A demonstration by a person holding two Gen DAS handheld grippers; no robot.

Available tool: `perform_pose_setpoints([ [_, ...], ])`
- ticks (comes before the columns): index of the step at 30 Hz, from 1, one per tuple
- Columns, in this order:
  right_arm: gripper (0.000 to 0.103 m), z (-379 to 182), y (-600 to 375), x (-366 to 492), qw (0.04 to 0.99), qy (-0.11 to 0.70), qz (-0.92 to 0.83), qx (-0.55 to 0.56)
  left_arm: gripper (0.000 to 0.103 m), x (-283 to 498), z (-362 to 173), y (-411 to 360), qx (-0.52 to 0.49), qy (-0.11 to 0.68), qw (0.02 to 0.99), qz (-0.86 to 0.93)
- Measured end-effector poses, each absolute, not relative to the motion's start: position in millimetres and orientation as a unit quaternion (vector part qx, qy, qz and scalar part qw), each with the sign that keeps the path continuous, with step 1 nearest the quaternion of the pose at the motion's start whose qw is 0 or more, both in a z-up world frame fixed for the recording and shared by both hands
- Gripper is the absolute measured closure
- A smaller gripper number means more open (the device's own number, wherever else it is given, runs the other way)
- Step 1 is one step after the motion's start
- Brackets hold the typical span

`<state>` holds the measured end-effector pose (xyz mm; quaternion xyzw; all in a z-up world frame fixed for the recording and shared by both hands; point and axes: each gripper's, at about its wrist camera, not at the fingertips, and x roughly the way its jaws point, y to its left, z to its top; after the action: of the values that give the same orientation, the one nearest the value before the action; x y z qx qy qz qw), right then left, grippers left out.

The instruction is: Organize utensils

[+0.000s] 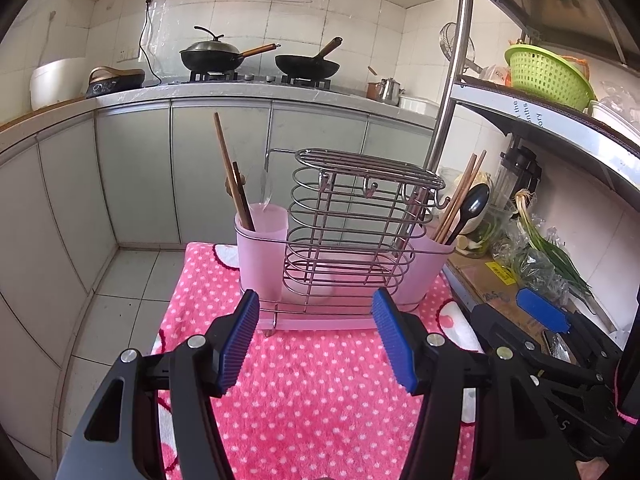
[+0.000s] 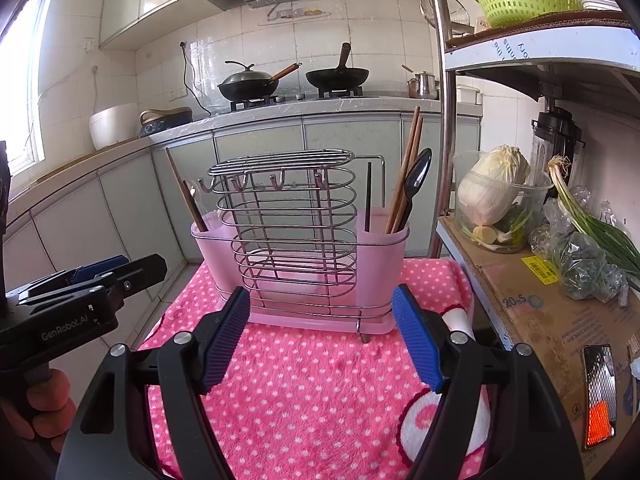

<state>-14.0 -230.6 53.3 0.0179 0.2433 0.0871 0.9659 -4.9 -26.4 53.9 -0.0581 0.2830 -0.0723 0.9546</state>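
Pink polka-dot cloth [image 2: 312,392] covers the table, and on it stands one wire utensil rack [image 2: 288,236] with two pink cups. The left cup [image 1: 262,248] holds two wooden utensils [image 1: 236,184] and a clear spoon; the right cup [image 2: 386,256] holds one black spoon [image 2: 416,178], two brown chopsticks [image 2: 408,160] and one dark stick. Both the left hand-held gripper [image 1: 314,344] and the right hand-held gripper [image 2: 320,340] hang wide open and empty just before the rack.
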Motion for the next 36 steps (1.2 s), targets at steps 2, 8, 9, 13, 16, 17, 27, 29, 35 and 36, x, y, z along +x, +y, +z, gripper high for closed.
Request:
perform_pose_setpoints([
  [2,0.029,53.4,-230.7,-14.1,0.966,0.243,0.087,0.017,0.045,-5.0,54.1,-26.5,-0.058,0.283,0.955,-0.072],
  [8,0.029,53.6,-230.4,-14.3,0.966,0.243,0.087,0.016,0.045,-5.5,55.8,-26.1,-0.058,0.281,0.955,-0.072],
  [9,0.029,53.9,-230.3,-14.2,0.966,0.243,0.088,0.016,0.045,-5.7,56.2,-26.3,-0.058,0.28,0.955,-0.073],
  [13,0.029,54.2,-229.9,-14.4,0.966,0.244,0.087,0.015,0.045,-5.9,56.4,-26.4,-0.059,0.28,0.956,-0.073],
  [16,0.029,54.3,-229.9,-14.3,0.966,0.243,0.087,0.015,0.045,-6.0,56.3,-26.5,-0.058,0.279,0.956,-0.073],
  [17,0.029,54.5,-229.8,-14.5,0.966,0.243,0.086,0.014,0.045,-5.9,56.3,-26.7,-0.058,0.279,0.956,-0.073],
  [27,0.029,53.6,-230.4,-13.5,0.966,0.245,0.086,0.015,0.045,-4.9,55.6,-26.8,-0.056,0.281,0.955,-0.077],
  [29,0.029,53.3,-230.5,-13.3,0.966,0.245,0.086,0.015,0.045,-4.5,55.4,-27.3,-0.056,0.282,0.955,-0.078],
  [35,0.029,52.0,-231.9,-10.6,0.965,0.248,0.085,0.015,0.045,-1.1,54.1,-27.0,-0.055,0.284,0.954,-0.082],
  [36,0.029,51.7,-231.8,-10.1,0.964,0.249,0.086,0.015,0.045,-1.0,53.4,-26.5,-0.055,0.285,0.954,-0.082],
])
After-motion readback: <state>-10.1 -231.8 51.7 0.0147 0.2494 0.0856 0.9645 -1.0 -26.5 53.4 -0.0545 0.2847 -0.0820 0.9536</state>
